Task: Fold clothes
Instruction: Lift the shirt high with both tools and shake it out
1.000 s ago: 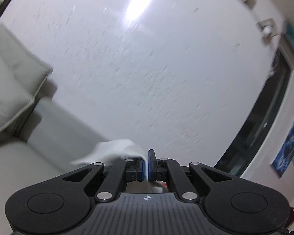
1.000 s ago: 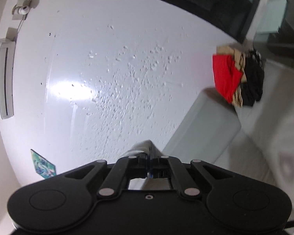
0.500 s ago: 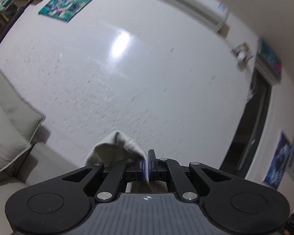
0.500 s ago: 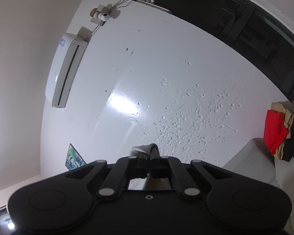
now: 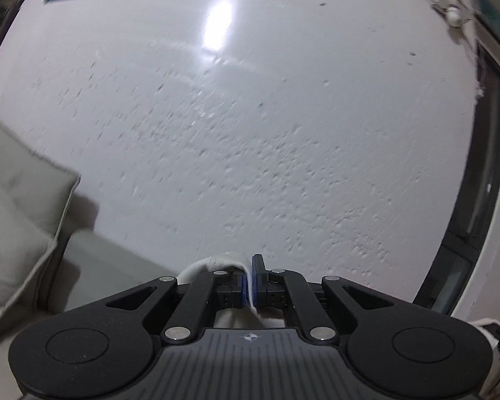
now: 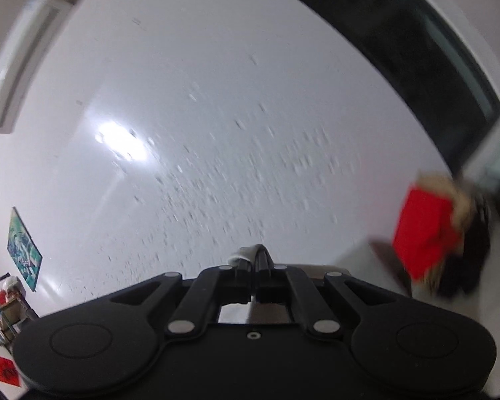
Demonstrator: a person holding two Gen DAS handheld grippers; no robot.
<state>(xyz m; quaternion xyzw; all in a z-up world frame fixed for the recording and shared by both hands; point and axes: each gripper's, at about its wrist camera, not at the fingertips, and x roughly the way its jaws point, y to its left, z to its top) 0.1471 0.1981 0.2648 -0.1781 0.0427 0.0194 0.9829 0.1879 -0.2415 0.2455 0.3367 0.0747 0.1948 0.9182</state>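
Note:
My left gripper (image 5: pixel 250 275) is shut on a fold of white garment (image 5: pixel 213 264) that bulges over its left finger and hangs down behind the jaws. My right gripper (image 6: pixel 252 275) is shut on another bit of white garment (image 6: pixel 241 256), only a small loop showing above the fingers. Both grippers point level at a white wall. Most of the cloth is hidden below the gripper bodies. A pile of other clothes, red (image 6: pixel 423 231), tan and black, lies on the sofa at the right of the right wrist view.
A grey sofa with a back cushion (image 5: pixel 20 220) fills the lower left of the left wrist view. A dark window (image 5: pixel 480 200) runs down its right side. An air conditioner (image 6: pixel 20 66) and a poster (image 6: pixel 23 250) hang on the wall; shelves stand lower left.
Both views have swung and rolled across the wall. The left view dropped back toward the sofa cushion. The clothes pile grew larger in the right view. Both grips on the white cloth held.

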